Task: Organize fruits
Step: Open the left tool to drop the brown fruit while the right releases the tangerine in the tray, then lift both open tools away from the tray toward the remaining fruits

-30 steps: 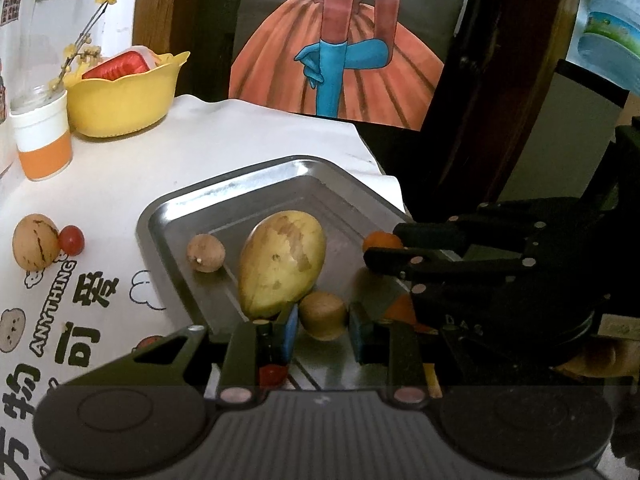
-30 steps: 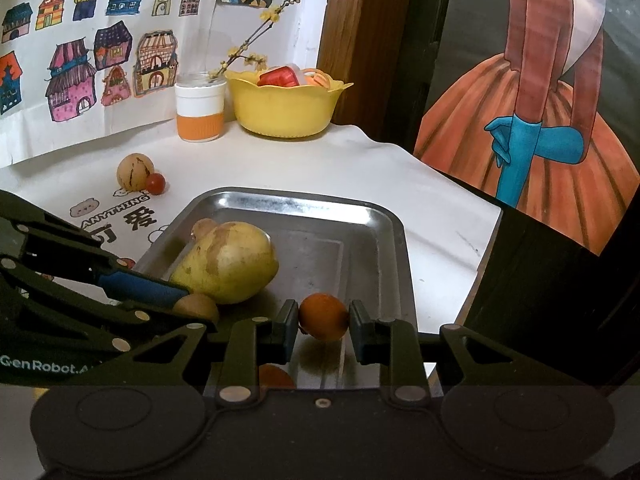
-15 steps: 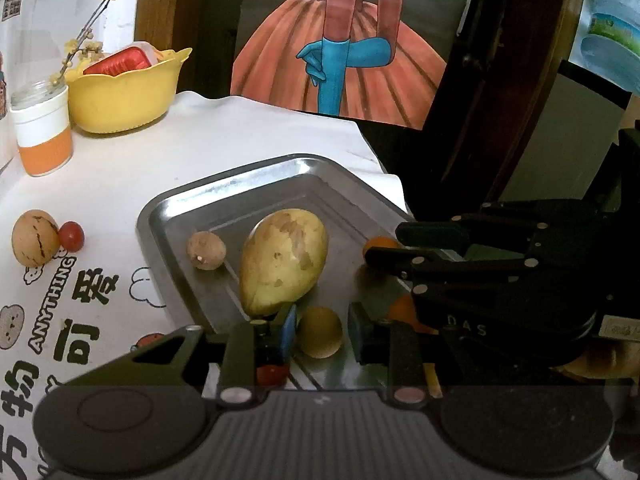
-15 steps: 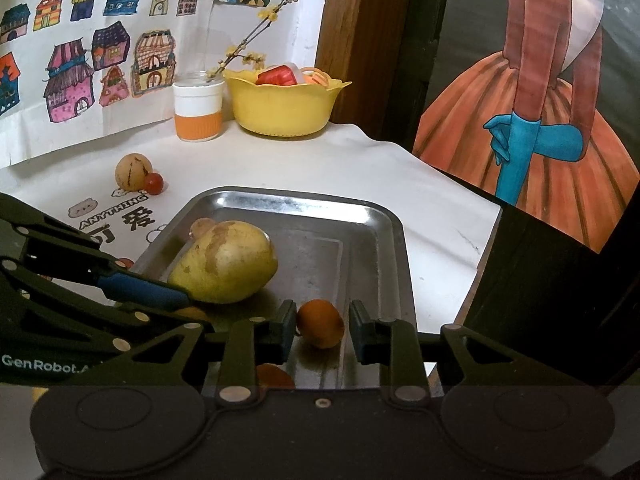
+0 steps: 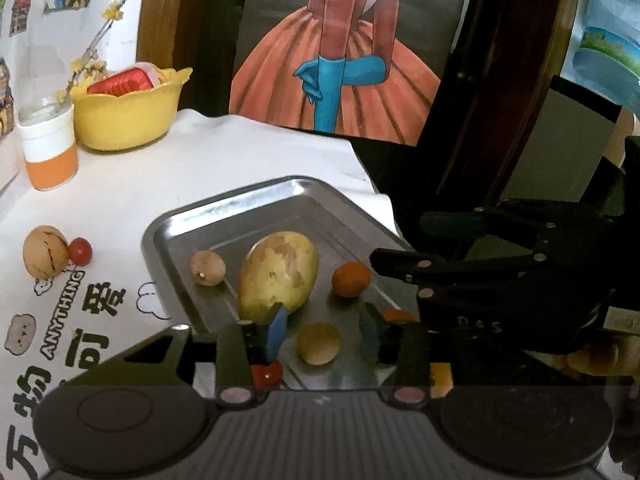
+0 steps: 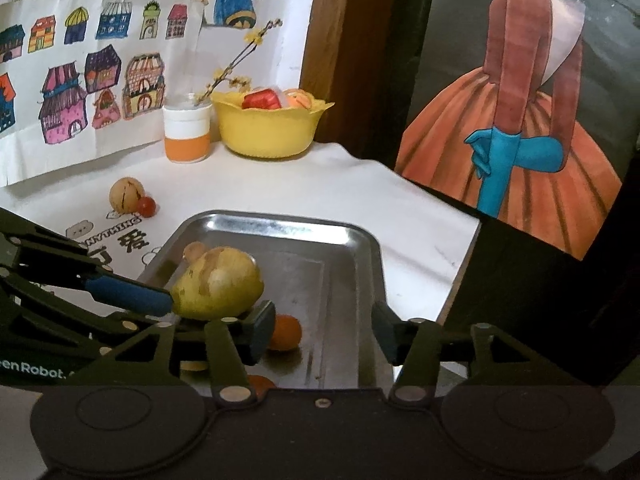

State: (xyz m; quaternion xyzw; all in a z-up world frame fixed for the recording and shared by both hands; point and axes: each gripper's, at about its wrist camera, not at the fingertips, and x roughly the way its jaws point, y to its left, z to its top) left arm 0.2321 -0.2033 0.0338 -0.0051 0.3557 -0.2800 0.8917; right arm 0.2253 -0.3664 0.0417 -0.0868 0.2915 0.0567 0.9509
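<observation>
Our metal tray sits at the tabletop edge; the mango lies mid-tray, orange fruit at its three o'clock. Left tool and right tool gape, empty; we risk nudging round fruits into rolling.

"ANYTHING" on tablecloth; "DAS" on right gripper

White-clothed table, bearing a steel tray, yellow bowl, orange-and-white jar, a tan round fruit touching a cherry tomato.
</observation>
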